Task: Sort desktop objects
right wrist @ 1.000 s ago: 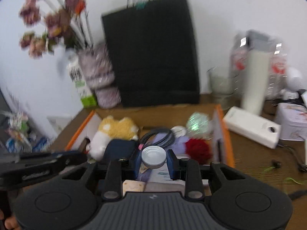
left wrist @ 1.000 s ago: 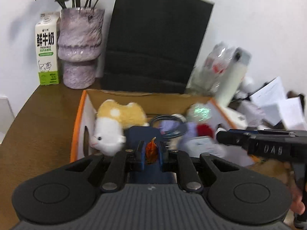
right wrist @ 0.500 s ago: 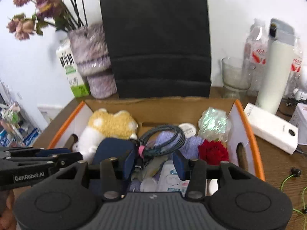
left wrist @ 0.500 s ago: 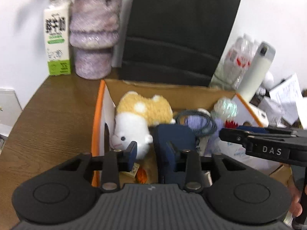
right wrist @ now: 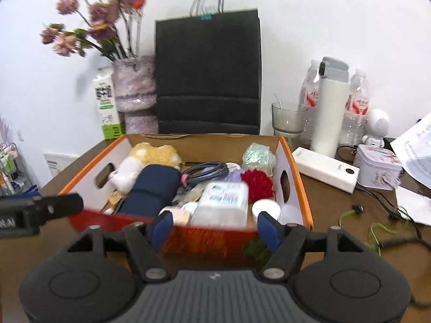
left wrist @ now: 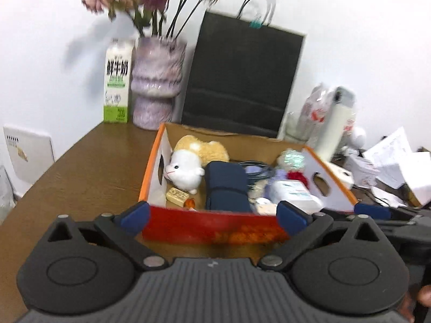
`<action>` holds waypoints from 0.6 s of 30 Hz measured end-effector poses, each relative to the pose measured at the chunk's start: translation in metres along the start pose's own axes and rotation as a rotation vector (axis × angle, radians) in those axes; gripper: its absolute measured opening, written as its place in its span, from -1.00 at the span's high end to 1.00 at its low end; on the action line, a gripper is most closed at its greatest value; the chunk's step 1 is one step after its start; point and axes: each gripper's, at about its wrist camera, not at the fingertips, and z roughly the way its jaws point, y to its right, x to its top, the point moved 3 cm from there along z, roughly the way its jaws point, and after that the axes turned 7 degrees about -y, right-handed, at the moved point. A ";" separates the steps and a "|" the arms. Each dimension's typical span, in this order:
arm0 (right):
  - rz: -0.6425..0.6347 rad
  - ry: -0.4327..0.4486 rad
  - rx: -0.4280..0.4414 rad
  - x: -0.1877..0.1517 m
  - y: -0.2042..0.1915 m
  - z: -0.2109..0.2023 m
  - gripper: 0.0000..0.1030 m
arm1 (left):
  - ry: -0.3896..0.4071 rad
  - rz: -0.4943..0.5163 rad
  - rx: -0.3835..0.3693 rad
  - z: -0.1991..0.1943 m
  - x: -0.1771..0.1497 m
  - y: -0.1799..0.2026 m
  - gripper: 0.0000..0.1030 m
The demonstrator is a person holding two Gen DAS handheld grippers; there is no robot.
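Left wrist view: the left gripper (left wrist: 212,216) gapes wide and empty before the box (left wrist: 210,227) on the counter (left wrist: 89,177), having let go its orange piece a second ago; vase (left wrist: 157,83) and bag (left wrist: 242,80) stand behind. Right wrist view: the right gripper (right wrist: 215,227), wide open and empty too, has dropped its white lid; the pouch (right wrist: 150,188) lies lengthwise in the box, bottle (right wrist: 330,107) beyond.

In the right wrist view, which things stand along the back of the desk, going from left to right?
Milk carton → purple vase → black paper bag → empty glass → white thermos → small white robot figure.
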 end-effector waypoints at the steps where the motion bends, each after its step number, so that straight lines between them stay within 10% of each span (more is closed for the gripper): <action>1: -0.007 0.007 0.004 -0.008 -0.004 -0.007 -0.47 | 0.004 0.012 -0.003 -0.008 -0.008 0.002 -1.00; 18: 0.016 -0.075 -0.009 -0.127 -0.035 -0.056 -0.73 | -0.126 0.066 0.127 -0.041 -0.121 -0.015 -1.00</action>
